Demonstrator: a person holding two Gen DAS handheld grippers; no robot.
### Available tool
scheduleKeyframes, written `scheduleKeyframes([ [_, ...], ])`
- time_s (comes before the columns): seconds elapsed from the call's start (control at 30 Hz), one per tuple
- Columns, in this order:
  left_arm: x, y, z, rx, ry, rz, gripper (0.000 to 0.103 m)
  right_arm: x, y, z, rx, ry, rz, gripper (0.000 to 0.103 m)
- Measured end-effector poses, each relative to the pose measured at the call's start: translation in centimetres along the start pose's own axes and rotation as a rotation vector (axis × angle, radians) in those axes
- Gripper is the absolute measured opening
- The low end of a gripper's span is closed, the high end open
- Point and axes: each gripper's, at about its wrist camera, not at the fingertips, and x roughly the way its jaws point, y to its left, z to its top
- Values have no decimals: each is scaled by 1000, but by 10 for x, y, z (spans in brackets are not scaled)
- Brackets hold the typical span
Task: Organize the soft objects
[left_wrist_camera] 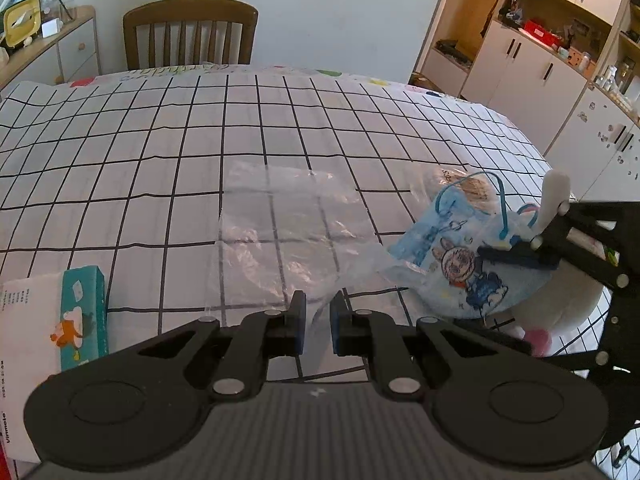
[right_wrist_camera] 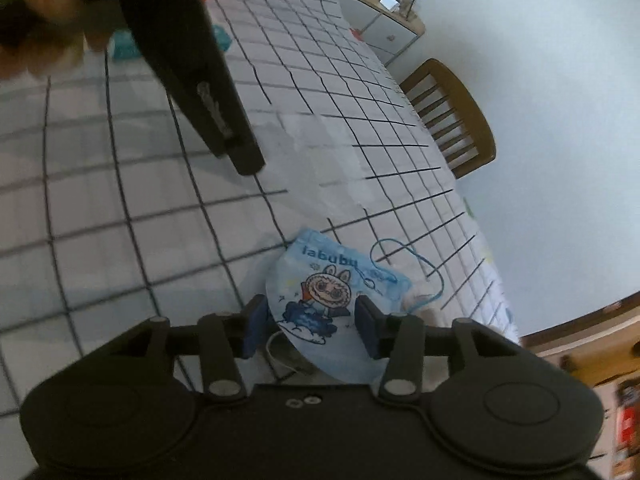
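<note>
Left wrist view: left tool (left_wrist_camera: pixel 318 312) low over the grid-patterned surface (left_wrist_camera: pixel 120 152), pads nearly together and pinching the near edge of a clear plastic bag (left_wrist_camera: pixel 288 228) — bag spread flat ahead of the fingers. To the right, a blue cartoon-printed face mask (left_wrist_camera: pixel 452 256) lying partly over the bag's right corner, ear loops curled above it. Right tool (left_wrist_camera: pixel 516 254) reaching in from the right edge, one blue-padded finger lying across the mask. Just beyond it, a white plush toy (left_wrist_camera: pixel 556 312) with an upright ear and a pink patch. At the near left, a teal carton (left_wrist_camera: pixel 82 312) beside a white printed sheet. At the far side, a wooden chair (left_wrist_camera: pixel 188 34).

Right wrist view: right tool (right_wrist_camera: pixel 310 322) tilted down, fingers standing either side of the mask (right_wrist_camera: pixel 320 296), partly parted; whether the pads actually press it cannot be told. Mask resting on the surface (right_wrist_camera: pixel 100 208), printed face up, blue loop trailing off to the right. Left tool (right_wrist_camera: pixel 244 160) seen as a dark blurred bar at upper left — tip down on the pale bag (right_wrist_camera: pixel 332 160). Same chair (right_wrist_camera: pixel 452 120) at the surface's far side.
</note>
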Motion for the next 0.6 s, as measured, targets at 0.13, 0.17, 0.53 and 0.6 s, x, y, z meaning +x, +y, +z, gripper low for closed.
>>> scheduleKeyframes([
  [0.13,-3,0,0,3,-5,1,12,6,-8,1,67,1,13,4],
  [0.17,-4,0,0,1,-7,2,12,5,-11,1,100,-2,14,0],
  [0.53,-32,-1,5,-14,-64,-7,8,-36,-77,-2,624,-150,162,0],
  [0.6,-39,-2,7,-14,-77,-12,8,-43,-85,-4,696,-166,189,0],
])
